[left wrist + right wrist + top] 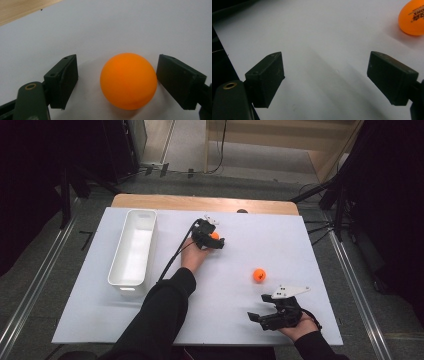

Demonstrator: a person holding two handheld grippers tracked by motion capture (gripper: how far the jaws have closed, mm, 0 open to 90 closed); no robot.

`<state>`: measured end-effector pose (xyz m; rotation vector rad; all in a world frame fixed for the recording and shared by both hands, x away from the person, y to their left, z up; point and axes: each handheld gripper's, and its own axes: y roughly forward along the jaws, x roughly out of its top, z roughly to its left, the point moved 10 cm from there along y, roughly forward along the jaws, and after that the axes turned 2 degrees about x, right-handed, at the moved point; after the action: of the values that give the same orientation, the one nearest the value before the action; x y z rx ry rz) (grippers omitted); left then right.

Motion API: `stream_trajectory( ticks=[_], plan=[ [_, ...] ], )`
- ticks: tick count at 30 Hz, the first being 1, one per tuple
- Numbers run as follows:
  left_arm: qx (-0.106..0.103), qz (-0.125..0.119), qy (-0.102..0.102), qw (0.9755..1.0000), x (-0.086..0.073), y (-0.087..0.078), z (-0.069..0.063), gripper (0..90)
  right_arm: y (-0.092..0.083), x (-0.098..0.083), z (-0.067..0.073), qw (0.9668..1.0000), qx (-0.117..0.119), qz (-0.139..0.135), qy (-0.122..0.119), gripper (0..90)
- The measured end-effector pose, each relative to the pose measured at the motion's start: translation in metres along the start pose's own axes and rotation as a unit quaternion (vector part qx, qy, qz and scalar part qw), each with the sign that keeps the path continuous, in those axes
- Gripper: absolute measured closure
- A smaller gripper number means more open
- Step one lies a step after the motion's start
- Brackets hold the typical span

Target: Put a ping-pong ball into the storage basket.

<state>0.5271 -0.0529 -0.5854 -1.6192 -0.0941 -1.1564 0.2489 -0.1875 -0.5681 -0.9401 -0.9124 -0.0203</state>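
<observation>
An orange ball [128,81] rests on the white sheet between the jaws of my left gripper [117,80]. The right jaw stands right beside the ball, while a gap separates it from the left jaw, so the gripper is open around it. From above, this gripper [216,240] sits at the table's middle back with the ball [215,236] peeking out. A second orange ball [259,275], with printed lettering, lies to the right. My right gripper [258,307] rests near the front edge, open and empty, with that ball [413,18] off at its upper right.
A long white bin [116,255] stands at the left of the white sheet [240,250], with nothing seen inside. A wooden tabletop edge [200,202] shows behind the sheet. Dark stands and cables flank the table on the floor.
</observation>
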Motion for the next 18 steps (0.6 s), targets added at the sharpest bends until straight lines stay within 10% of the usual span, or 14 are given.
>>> stream_trajectory(
  ticks=[18],
  plan=[
    [0.0,-0.015,0.002,0.9999,-0.0022,-0.0069,-0.0014,51.0,0.0002,-0.0001,0.0015,1.0,0.002,0.003,-0.002,12.8]
  ],
)
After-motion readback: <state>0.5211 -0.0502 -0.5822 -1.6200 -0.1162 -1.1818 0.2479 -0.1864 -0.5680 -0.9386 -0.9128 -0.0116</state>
